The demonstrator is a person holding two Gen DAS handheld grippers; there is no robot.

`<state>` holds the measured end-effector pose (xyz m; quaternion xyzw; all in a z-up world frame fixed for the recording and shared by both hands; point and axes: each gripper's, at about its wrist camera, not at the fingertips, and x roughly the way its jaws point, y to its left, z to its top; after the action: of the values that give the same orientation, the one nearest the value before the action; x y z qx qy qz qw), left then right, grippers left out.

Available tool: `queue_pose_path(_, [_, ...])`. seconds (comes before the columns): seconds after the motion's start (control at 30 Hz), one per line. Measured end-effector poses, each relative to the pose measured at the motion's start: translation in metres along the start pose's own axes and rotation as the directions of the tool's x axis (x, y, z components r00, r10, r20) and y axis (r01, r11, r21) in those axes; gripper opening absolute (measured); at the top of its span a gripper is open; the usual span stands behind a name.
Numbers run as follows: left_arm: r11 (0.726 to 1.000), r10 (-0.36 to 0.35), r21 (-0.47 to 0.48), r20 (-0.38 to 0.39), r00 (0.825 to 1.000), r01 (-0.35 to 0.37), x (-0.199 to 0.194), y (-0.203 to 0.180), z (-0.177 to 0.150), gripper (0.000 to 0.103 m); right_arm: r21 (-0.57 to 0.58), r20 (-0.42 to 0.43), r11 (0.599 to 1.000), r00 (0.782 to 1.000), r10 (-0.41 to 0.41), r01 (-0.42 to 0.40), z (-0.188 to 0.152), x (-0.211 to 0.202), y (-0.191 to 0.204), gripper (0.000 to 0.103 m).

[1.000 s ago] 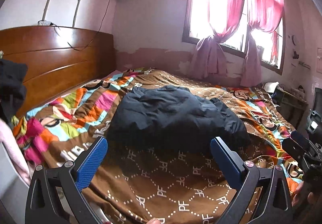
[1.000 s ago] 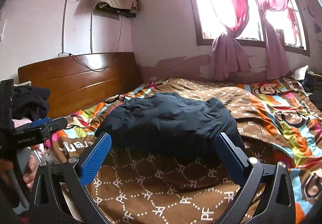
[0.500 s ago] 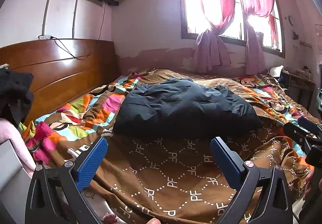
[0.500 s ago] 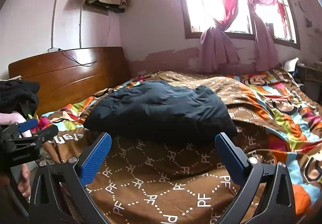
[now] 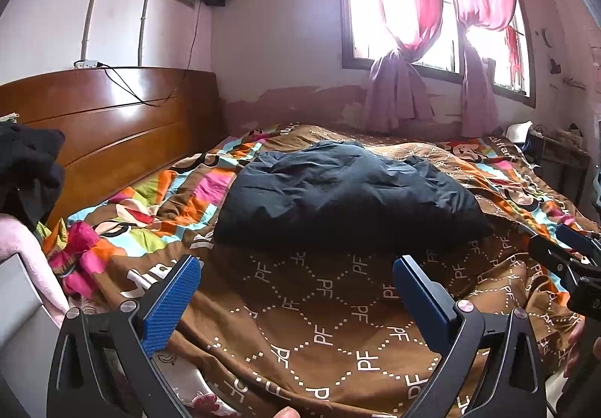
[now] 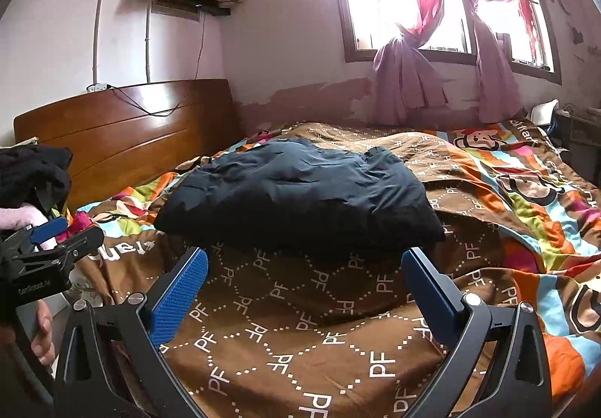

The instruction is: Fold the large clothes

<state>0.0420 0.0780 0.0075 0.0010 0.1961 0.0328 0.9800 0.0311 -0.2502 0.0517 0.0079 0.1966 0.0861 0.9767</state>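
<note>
A dark navy padded jacket (image 5: 345, 196) lies in a folded bundle in the middle of the bed; it also shows in the right wrist view (image 6: 300, 200). My left gripper (image 5: 296, 271) is open and empty, held above the brown quilt in front of the jacket. My right gripper (image 6: 304, 267) is open and empty, also short of the jacket's near edge. The right gripper shows at the right edge of the left wrist view (image 5: 563, 260); the left gripper shows at the left edge of the right wrist view (image 6: 49, 249).
A brown and multicoloured quilt (image 5: 338, 324) covers the bed. A wooden headboard (image 5: 112, 132) stands at the left. Dark and pink clothes (image 5: 26, 174) are piled at the near left. Pink curtains (image 5: 413, 23) hang at the window behind the bed. A small table (image 5: 556, 151) stands at the far right.
Both grippers have pulled back and lowered from above the jacket, so it now lies further ahead. The jaws have stayed open. The jacket has not moved.
</note>
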Motion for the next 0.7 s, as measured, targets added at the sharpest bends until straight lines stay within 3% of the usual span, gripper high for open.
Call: queue_pose_path(0.7, [1.000, -0.011, -0.009, -0.007, 1.000, 0.011, 0.0000, 0.0028, -0.0017, 0.103, 0.004, 0.012, 1.000, 1.000, 0.001, -0.001, 0.0021, -0.0028, 0.0003, 0.102])
